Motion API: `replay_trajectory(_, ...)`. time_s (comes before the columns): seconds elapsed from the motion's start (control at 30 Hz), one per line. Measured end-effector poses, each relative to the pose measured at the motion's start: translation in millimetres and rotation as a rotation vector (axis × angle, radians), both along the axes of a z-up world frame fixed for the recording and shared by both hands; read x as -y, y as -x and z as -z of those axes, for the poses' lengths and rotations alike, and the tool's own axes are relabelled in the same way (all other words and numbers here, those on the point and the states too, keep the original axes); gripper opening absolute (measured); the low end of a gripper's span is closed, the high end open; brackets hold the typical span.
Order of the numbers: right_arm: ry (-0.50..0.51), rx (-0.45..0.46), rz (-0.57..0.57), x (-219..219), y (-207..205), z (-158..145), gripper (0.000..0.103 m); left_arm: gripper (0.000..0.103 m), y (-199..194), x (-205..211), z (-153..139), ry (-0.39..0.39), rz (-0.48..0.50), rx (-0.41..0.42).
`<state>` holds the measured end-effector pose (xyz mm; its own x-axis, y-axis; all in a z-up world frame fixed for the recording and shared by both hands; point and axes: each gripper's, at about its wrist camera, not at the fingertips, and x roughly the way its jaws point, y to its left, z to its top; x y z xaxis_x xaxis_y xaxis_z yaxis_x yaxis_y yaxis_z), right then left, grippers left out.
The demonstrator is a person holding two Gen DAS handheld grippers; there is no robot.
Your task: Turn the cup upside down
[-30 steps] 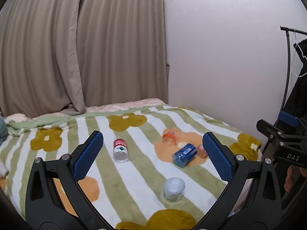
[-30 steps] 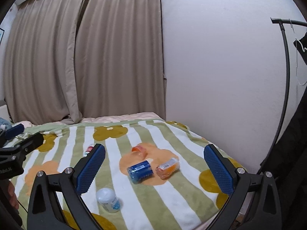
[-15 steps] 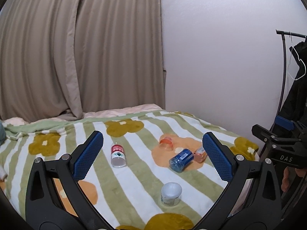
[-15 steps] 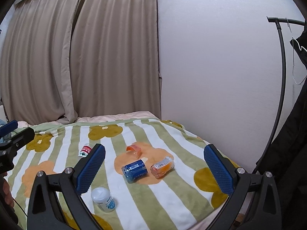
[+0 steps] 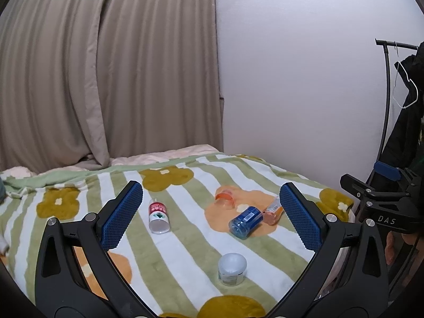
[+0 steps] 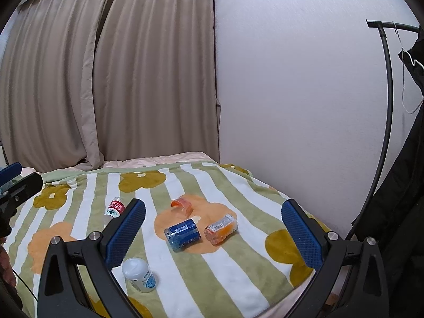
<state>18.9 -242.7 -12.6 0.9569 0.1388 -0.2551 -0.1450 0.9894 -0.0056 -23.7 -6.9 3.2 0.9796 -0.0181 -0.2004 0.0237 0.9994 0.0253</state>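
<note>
While both our grippers, the left gripper point(image 5: 210, 218) and the right gripper point(image 6: 213, 234), hang wide apart and empty above the blanket point(image 6: 238, 273), the cup point(image 6: 182, 206), translucent orange, lies on its side on an orange flower patch, at eleven o'clock from the blue bottle point(image 6: 182, 234).

Blanket point(image 5: 185, 238): green/white stripes with mustard flowers and pale orange blobs. Cup point(image 6: 182, 206): translucent orange. Jar point(image 6: 182, 234) beside it was blue, with a white barcode label. Packet point(image 6: 221, 229): clear, orange contents, white print. Small bottle point(image 5: 158, 217): white with a red/green label. Tub point(image 5: 232, 269): white, pale blue print on its side. Both grippers: black frames, blue textured pads point(image 5: 122, 214). Curtain point(image 5: 106, 66) was beige, wall point(image 5: 291, 79) white.
</note>
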Motion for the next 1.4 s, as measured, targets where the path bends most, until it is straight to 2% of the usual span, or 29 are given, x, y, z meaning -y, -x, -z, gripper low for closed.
replay_trajectory(0.83, -0.009, -0.009, 0.031, 10.0, -1.1, 3.7, 0.103, 0.103, 0.6, 11.4, -2.5, -0.027, 0.032, 0.023)
replay_trajectory(1.4, -0.009, -0.012, 0.029, 9.6, -0.7, 2.7, 0.103, 0.103, -0.3, 12.4, -2.7, -0.019, 0.03, 0.029)
